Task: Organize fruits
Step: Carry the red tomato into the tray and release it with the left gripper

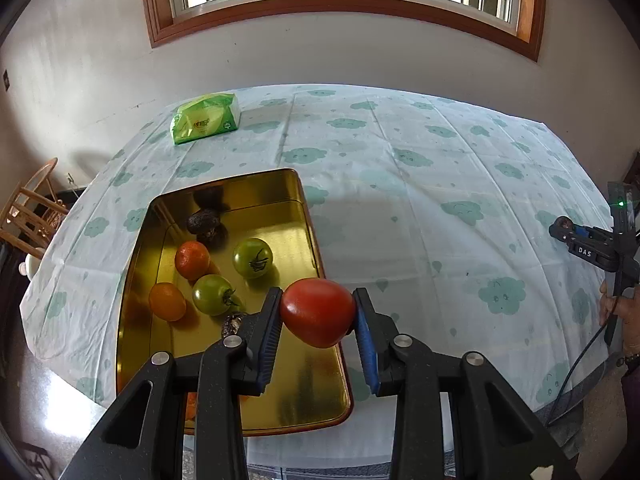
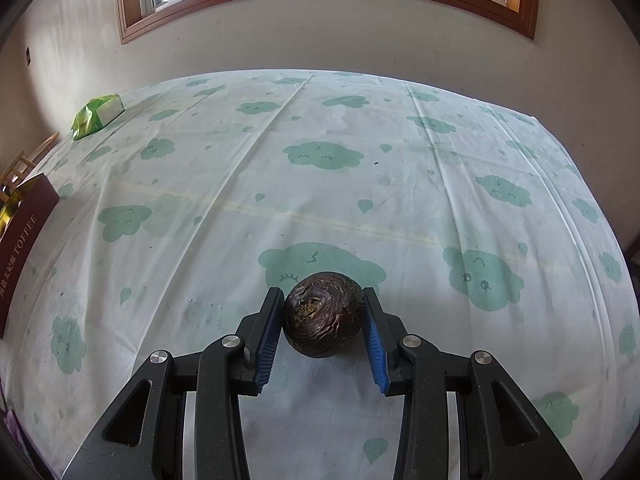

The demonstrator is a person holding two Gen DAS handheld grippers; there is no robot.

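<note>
My left gripper clamps a smooth, glossy red tomato between ribbed blue pads, held over the near right edge of the tin. The tin is a shallow rectangle with rounded corners and a mirror-gold inside. In it: two green tomatoes with dark stalks, two orange fruits at 9 o'clock of them, and a dark wrinkled fruit at 12 o'clock near the far wall. A second dark lump is half hidden behind my left finger.

My right gripper is closed on a passion fruit, round, purple-brown, deeply shrivelled, with a rough tan scar. It is over the tablecloth, a thin creased white sheet printed with green clouds. A green crinkled packet lies at 11 o'clock, near the wall.
</note>
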